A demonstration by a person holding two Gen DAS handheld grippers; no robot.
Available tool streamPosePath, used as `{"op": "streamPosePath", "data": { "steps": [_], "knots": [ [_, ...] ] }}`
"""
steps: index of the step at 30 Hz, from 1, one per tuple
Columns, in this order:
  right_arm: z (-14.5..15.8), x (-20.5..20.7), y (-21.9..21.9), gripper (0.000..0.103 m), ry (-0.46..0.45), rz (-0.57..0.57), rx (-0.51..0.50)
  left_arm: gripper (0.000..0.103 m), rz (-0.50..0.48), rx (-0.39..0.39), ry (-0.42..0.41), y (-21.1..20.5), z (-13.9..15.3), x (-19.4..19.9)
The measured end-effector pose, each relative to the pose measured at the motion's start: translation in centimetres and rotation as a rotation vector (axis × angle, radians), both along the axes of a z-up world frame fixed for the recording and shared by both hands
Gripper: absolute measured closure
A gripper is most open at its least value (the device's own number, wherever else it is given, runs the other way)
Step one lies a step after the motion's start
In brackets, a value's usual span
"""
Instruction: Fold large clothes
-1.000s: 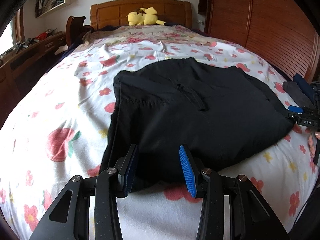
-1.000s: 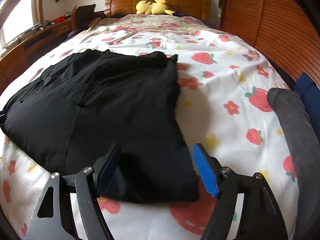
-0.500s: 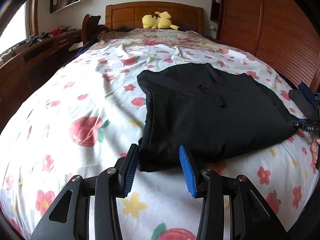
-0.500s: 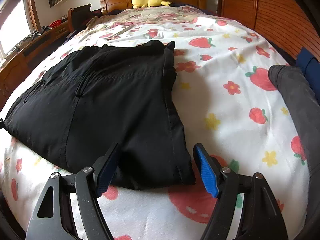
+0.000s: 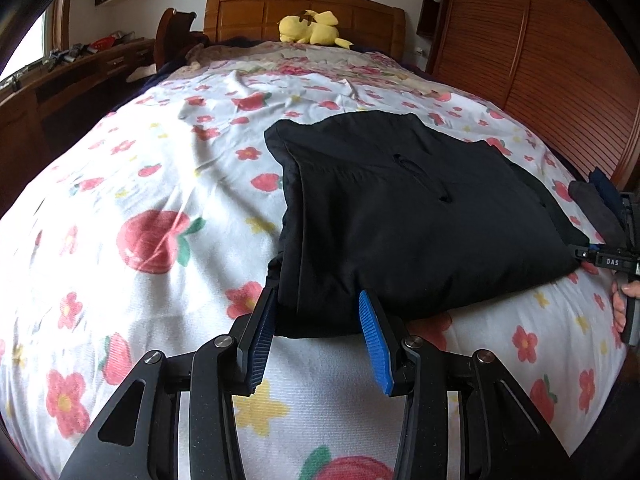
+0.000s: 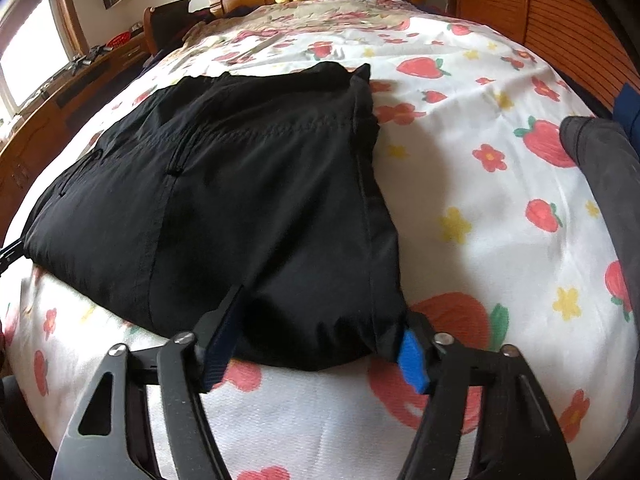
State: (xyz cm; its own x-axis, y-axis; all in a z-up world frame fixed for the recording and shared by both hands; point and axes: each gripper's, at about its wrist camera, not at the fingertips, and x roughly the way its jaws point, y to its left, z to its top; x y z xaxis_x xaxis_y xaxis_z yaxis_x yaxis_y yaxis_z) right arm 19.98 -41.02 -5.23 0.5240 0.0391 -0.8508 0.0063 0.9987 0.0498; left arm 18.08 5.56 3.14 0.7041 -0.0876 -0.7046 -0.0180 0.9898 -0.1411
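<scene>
From the left wrist cam we're looking down at the folded black garment (image 5: 408,216) lying flat on the bed (image 5: 140,184), on a white sheet with strawberries and flowers. Our left gripper (image 5: 320,336) sits at the near left corner of it, jaws apart, with the corner edge reaching in between the blue pads, but we can't see them pinching it, so open. Far right, our right gripper (image 5: 600,260) pokes in at the garment's other near corner, with fingers (image 5: 620,300) on its handle. A yellow plush toy (image 5: 312,28) rests by the wooden headboard (image 5: 304,16).

The right wrist cam shows the same black garment (image 6: 240,184) from the other side. The right gripper (image 6: 316,344) is at the near right corner and its jaws are closing, with a bunched bit of fabric between the pads. The cloth bulges right up against both of them. A dark grey item (image 6: 600,176) lies off to the right.
</scene>
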Motion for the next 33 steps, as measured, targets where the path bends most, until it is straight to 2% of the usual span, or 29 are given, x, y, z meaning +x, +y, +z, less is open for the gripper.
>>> {"op": "streamPosePath", "data": {
  "steps": [1, 2, 4, 5, 6, 9, 12, 14, 19, 24, 28, 33],
  "knots": [
    [0.0, 0.0, 0.1, 0.043, 0.001, 0.004, -0.005, 0.065, -0.006, -0.008, 0.004, 0.1, 0.0, 0.1],
    [0.1, -0.1, 0.3, 0.050, 0.003, 0.009, -0.011, 0.068, -0.012, -0.017, 0.011, 0.2, -0.1, 0.2],
    [0.2, -0.2, 0.6, 0.065, -0.003, 0.020, -0.036, 0.094, -0.028, -0.028, 0.020, -0.1, -0.2, 0.3],
    [0.3, -0.2, 0.6, 0.080, -0.006, 0.023, -0.045, 0.095, -0.039, -0.025, 0.020, -0.4, -0.1, 0.3],
    [0.4, -0.4, 0.5, 0.085, -0.018, 0.026, -0.049, 0.097, -0.038, -0.012, 0.016, -0.6, 0.2, 0.2],
    [1.7, -1.1, 0.2, 0.091, -0.083, 0.018, -0.039, 0.098, -0.029, 0.011, -0.014, -1.2, 1.5, -0.3],
    [3.7, -2.2, 0.8, 0.093, -0.158, 0.037, -0.080, 0.098, -0.030, -0.023, -0.039, -1.0, 2.7, -1.2],
    [4.9, -2.8, 0.8, 0.094, -0.188, 0.041, -0.072, 0.098, -0.037, -0.034, -0.048, -1.1, 3.2, -2.0],
    [8.0, -5.3, 0.7, 0.094, -0.232, 0.064, -0.044, 0.098, -0.057, -0.007, -0.053, -1.8, 3.8, -5.2],
    [9.6, -10.1, 0.5, 0.094, -0.228, 0.104, -0.033, 0.098, -0.079, -0.001, -0.066, -2.7, 4.7, -10.2],
    [9.7, -14.1, 0.2, 0.094, -0.211, 0.110, -0.008, 0.098, -0.085, -0.006, -0.058, -3.0, 4.7, -13.4],
    [9.1, -15.6, 0.3, 0.094, -0.171, 0.121, -0.016, 0.098, -0.083, 0.049, -0.025, -3.3, 4.4, -14.8]
  ]
}}
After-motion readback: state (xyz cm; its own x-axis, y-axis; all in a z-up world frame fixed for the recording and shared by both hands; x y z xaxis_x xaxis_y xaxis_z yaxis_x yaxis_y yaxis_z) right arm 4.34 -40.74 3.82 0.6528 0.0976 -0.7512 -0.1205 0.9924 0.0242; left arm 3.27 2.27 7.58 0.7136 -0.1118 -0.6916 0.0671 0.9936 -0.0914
